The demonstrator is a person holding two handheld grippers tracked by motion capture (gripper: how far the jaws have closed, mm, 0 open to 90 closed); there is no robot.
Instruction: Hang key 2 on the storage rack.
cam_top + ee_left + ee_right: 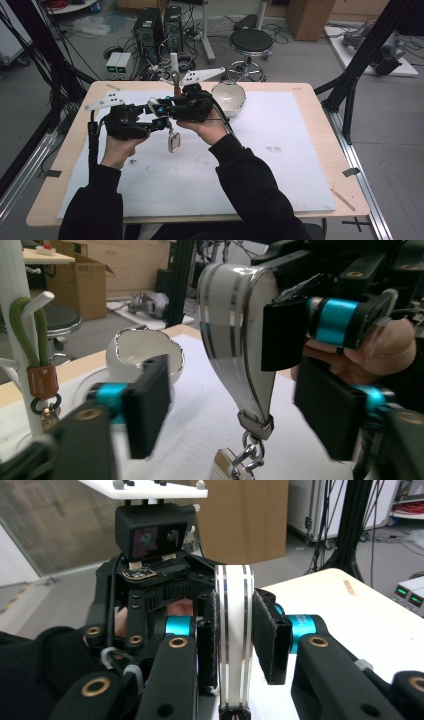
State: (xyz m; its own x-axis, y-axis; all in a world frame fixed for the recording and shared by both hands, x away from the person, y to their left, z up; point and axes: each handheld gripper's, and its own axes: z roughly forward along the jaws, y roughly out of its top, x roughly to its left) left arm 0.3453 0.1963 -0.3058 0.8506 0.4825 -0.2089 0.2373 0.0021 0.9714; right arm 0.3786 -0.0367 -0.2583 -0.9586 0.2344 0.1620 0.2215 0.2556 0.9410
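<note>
I sit at a light wooden surface (310, 107) covered with a white mat (280, 165), holding a black two-jaw gripper in each hand, both raised above the mat near its far middle.

My right gripper (234, 645) is clenched on a white looped strap with thin silver stripes (234, 630). In the right gripper view its two padded jaws press on the strap from both sides, and the strap stands upright between them. In the left gripper view the same strap (235, 330) hangs as a teardrop-shaped loop, narrowing downward to a small metal buckle (255, 424), below which a chain and a pale tag (225, 467) dangle. In the high view the tag (173, 142) hangs in the air between my two hands, just above the mat.

My left gripper (235, 405) faces the right one from close by. No earlier picture is at hand for it; its jaws stand apart on either side of the strap's lower end, and neither pad touches it, so it is released.

Farther back on the mat sits a white ceramic bowl with a jagged silver rim (142, 352), and the high view shows it (229, 97) just beyond my right hand. To the left in the left gripper view stands a white post with pegs (15, 315), from which hangs a green cord loop with a brown leather tab (40, 375).
</note>
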